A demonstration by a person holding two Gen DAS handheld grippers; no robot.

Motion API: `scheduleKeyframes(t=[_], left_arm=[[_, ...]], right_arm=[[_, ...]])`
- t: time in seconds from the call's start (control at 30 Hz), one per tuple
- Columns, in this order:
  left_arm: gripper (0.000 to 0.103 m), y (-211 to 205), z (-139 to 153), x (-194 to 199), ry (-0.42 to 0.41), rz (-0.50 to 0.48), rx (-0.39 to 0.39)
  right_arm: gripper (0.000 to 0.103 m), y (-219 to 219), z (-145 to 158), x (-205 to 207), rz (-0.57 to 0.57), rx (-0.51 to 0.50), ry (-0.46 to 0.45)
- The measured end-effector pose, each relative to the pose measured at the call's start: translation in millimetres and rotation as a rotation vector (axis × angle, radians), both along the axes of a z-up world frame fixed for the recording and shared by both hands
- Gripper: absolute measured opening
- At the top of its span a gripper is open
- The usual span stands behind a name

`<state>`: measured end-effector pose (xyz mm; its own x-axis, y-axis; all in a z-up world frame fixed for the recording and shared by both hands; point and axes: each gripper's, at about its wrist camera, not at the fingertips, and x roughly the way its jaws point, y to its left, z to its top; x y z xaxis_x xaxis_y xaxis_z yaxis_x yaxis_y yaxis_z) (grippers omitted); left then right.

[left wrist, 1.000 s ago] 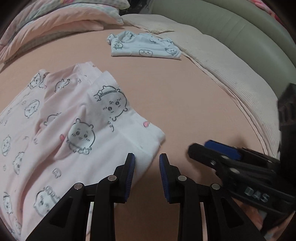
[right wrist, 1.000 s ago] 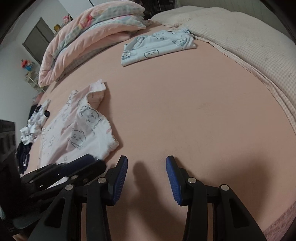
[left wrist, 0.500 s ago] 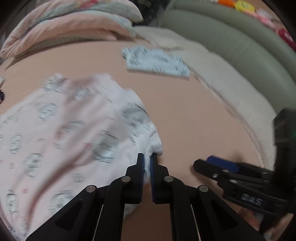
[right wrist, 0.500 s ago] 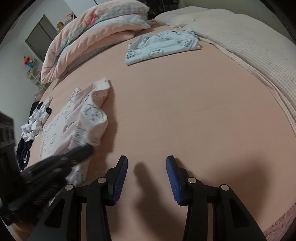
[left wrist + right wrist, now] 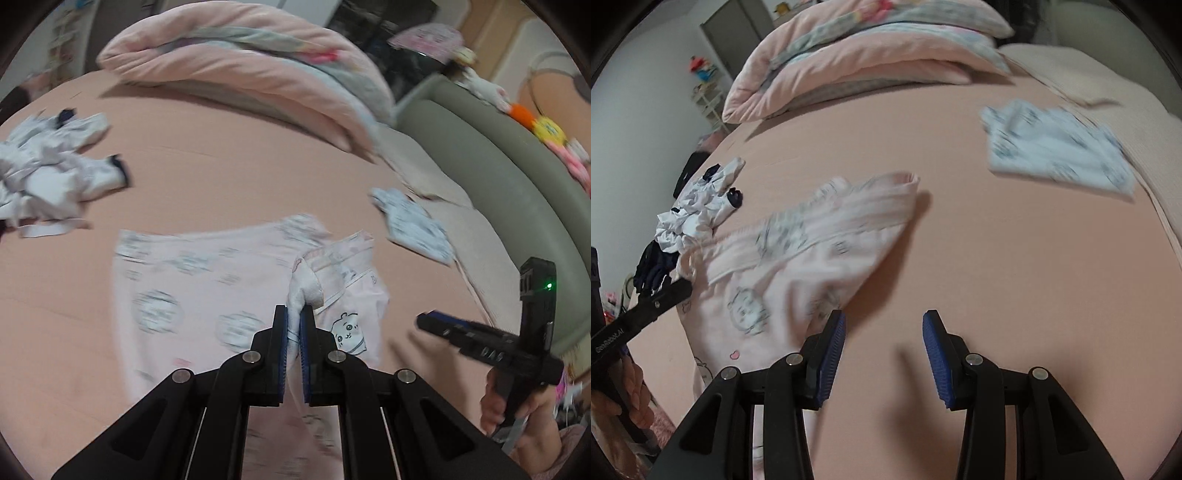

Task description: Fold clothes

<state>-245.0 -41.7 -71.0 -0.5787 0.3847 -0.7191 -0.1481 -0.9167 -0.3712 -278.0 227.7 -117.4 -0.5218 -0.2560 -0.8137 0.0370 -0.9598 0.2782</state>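
Observation:
A pale pink garment (image 5: pixel 207 295) printed with cartoon faces lies spread on the peach bed sheet (image 5: pixel 221 166). My left gripper (image 5: pixel 293 325) is shut on a bunched corner of it, and the cloth is lifted and folded over toward the rest of the garment. In the right wrist view the same pink garment (image 5: pixel 812 251) lies left of centre, partly doubled over. My right gripper (image 5: pixel 884 350) stands open above bare sheet just right of the garment's edge, holding nothing. The right gripper (image 5: pixel 480 343) also shows in the left wrist view, held by a hand.
A folded light blue printed garment (image 5: pixel 1056 147) lies at the back right beside a cream blanket (image 5: pixel 1108 85). A crumpled white and navy pile (image 5: pixel 48 166) sits at the left. Pink bedding (image 5: pixel 240 74) is stacked at the back; a green padded headboard (image 5: pixel 517 173) runs along the right.
My left gripper closed on the pink garment's corner, then lifted it and carried it across over the garment. Both hands swung to the left. The right gripper stayed open.

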Motion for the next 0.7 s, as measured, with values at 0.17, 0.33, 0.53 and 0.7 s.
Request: scheduleKeyframes(t=[0.17, 0.33, 0.53, 0.7], left_arm=[[0.005, -51, -18, -28, -0.059, 0.104, -0.07], [0.005, -83, -61, -48, -0.172, 0.179, 0.015], [0.013, -90, -75, -61, -0.211, 0.19, 0.11], [0.022, -78, -74, -70, -0.192, 0.12, 0.035]], right_arm=[[0.043, -26, 2, -48, 0.014, 0.02, -0.002], [0.043, -46, -8, -87, 0.04, 0.102, -0.01], [0.043, -64, -9, -118, 0.082, 0.169, 0.001], [0.051, -75, -20, -141, 0.118, 0.245, -0.011]])
